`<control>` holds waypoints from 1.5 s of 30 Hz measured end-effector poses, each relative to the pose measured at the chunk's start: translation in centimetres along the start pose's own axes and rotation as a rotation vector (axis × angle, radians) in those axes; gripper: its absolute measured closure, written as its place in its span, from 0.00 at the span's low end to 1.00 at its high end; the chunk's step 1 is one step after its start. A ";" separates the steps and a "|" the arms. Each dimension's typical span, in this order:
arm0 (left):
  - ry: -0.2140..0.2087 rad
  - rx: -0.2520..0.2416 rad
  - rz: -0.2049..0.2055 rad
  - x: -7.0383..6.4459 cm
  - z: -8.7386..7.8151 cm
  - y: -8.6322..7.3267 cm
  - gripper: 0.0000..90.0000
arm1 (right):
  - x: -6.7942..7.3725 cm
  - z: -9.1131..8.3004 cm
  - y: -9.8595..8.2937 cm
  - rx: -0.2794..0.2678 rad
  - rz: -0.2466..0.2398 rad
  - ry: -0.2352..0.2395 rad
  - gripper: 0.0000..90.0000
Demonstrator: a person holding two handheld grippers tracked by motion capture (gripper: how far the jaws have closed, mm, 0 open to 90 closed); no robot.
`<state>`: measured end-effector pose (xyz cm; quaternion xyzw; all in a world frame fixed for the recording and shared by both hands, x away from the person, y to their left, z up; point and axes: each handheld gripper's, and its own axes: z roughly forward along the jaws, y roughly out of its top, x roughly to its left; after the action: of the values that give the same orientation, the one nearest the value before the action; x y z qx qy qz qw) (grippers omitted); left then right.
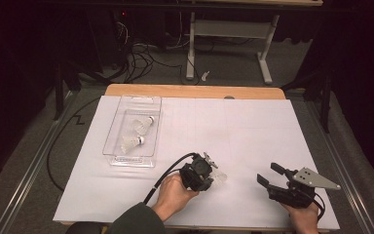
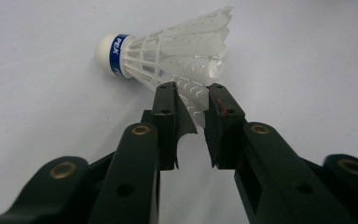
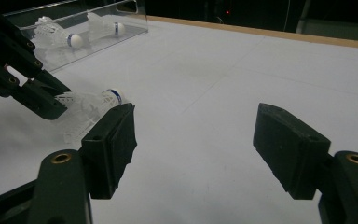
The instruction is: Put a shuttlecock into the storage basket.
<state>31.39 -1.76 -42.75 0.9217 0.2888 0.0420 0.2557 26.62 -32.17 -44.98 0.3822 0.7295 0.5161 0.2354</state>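
Note:
A white shuttlecock (image 2: pixel 168 51) with a blue band lies on its side on the white sheet (image 1: pixel 253 131), cork pointing away from my left gripper. That gripper (image 2: pixel 192 91) has its jaws pinched on the lower edge of the feather skirt. In the high view the left gripper (image 1: pixel 213 173) is near the table's front middle, with the shuttlecock (image 1: pixel 220 176) at its tip. My right gripper (image 1: pixel 268 172) stands open to the right of it, nothing between its jaws. The right gripper view has the shuttlecock (image 3: pixel 93 105) and the left gripper (image 3: pixel 46 105) just beyond its own left jaw.
A clear plastic tray (image 1: pixel 126 161) at the back left holds two more shuttlecocks (image 1: pixel 143 124) (image 1: pixel 131 143). The wooden table edge (image 1: pixel 195 91) runs along the far side. Cables and a desk frame (image 1: pixel 224 29) lie on the floor beyond.

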 end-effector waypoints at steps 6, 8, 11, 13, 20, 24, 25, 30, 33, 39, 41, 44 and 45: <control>0.008 0.008 0.003 -0.1 0.0 0.0 0.91 | 0.0 0.0 0.0 -0.002 0.001 0.003 0.34; 0.010 0.008 0.006 0.1 0.0 0.0 0.93 | 0.0 0.0 0.0 -0.001 0.001 0.002 0.34; 0.009 0.010 0.006 0.4 0.1 -0.1 0.96 | 0.0 0.1 0.0 0.004 -0.002 0.002 0.33; 0.009 0.013 0.008 0.6 0.1 0.0 0.98 | 0.0 0.0 0.0 0.004 0.004 0.002 0.33; 0.021 -0.005 0.006 0.9 -0.4 -0.3 1.00 | 0.1 0.0 0.0 0.000 0.000 -0.001 0.33; 0.027 -0.013 0.015 0.8 -0.7 -0.3 1.00 | 0.1 -0.1 0.0 -0.007 0.004 -0.004 0.33; 0.028 -0.009 0.017 0.8 -0.8 -0.3 1.00 | 0.1 -0.1 0.0 -0.007 0.002 -0.003 0.33; 0.011 -0.008 0.018 1.0 -0.7 -0.3 1.00 | 0.1 -0.1 0.0 -0.008 0.000 -0.002 0.33; -0.001 -0.009 0.020 1.0 -0.8 -0.3 1.00 | 0.0 -0.1 0.0 -0.007 -0.003 0.000 0.33; -0.024 -0.024 0.014 1.5 -1.3 -0.4 1.00 | 0.1 0.0 0.0 -0.002 -0.005 -0.003 0.33; -0.034 -0.032 0.012 1.6 -1.4 -0.5 1.00 | 0.1 0.0 0.1 -0.003 -0.006 -0.004 0.33; -0.034 -0.042 0.007 1.7 -1.7 -0.5 1.00 | 0.1 0.0 0.0 -0.004 -0.005 -0.004 0.33; -0.036 -0.048 0.005 1.7 -1.8 -0.6 1.00 | 0.1 0.0 0.0 -0.004 -0.005 -0.003 0.33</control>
<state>32.14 0.41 -41.59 0.9167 0.2806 0.0329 0.2827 26.53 -32.08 -44.92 0.3806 0.7292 0.5163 0.2386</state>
